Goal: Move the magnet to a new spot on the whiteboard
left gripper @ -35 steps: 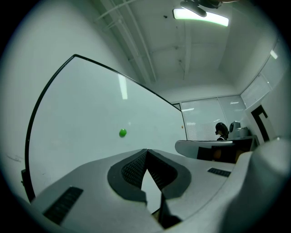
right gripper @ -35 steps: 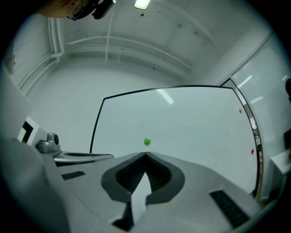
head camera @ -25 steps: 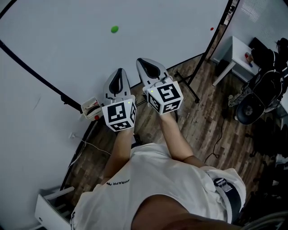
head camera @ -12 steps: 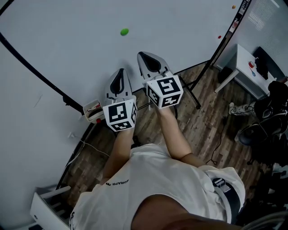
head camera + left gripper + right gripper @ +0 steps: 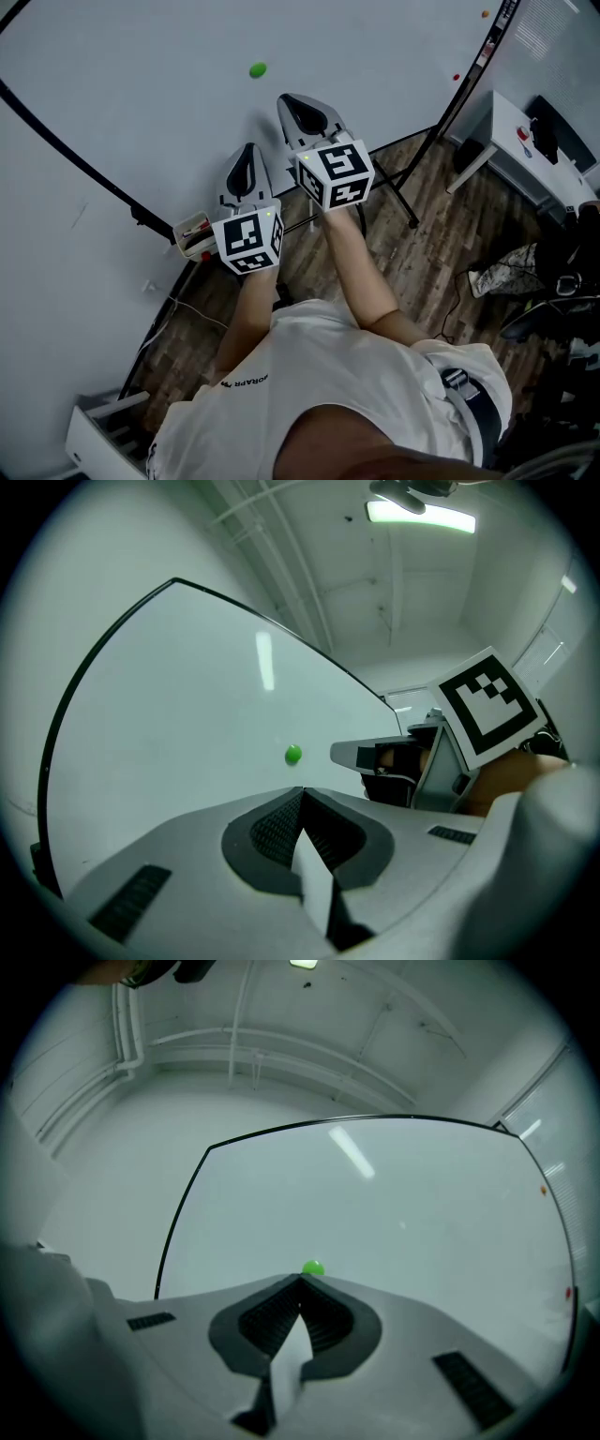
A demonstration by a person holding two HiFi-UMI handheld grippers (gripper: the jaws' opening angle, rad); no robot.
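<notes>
A small green round magnet [image 5: 258, 70] sticks on the white whiteboard [image 5: 141, 103], above both grippers. My right gripper [image 5: 292, 100] points up at the board just below and right of the magnet, jaws shut and empty. In the right gripper view the magnet [image 5: 313, 1267] peeks just over the closed tips of the right gripper [image 5: 301, 1279]. My left gripper [image 5: 246, 156] hangs lower and left, also shut with nothing in it. In the left gripper view the magnet [image 5: 293, 755] lies ahead of the left gripper [image 5: 302, 792], with the right gripper's marker cube [image 5: 487, 705] off to the right.
The board's black frame [image 5: 450, 98] and stand legs [image 5: 398, 192] run down to the wooden floor. A marker tray [image 5: 192, 234] sits at the board's lower edge. Two small red and orange dots [image 5: 457, 77] mark the board's right side. A white desk [image 5: 525, 155] stands at right.
My right gripper has risen and shifted left toward the green magnet. The left gripper has barely moved. The head view tilted slightly.
</notes>
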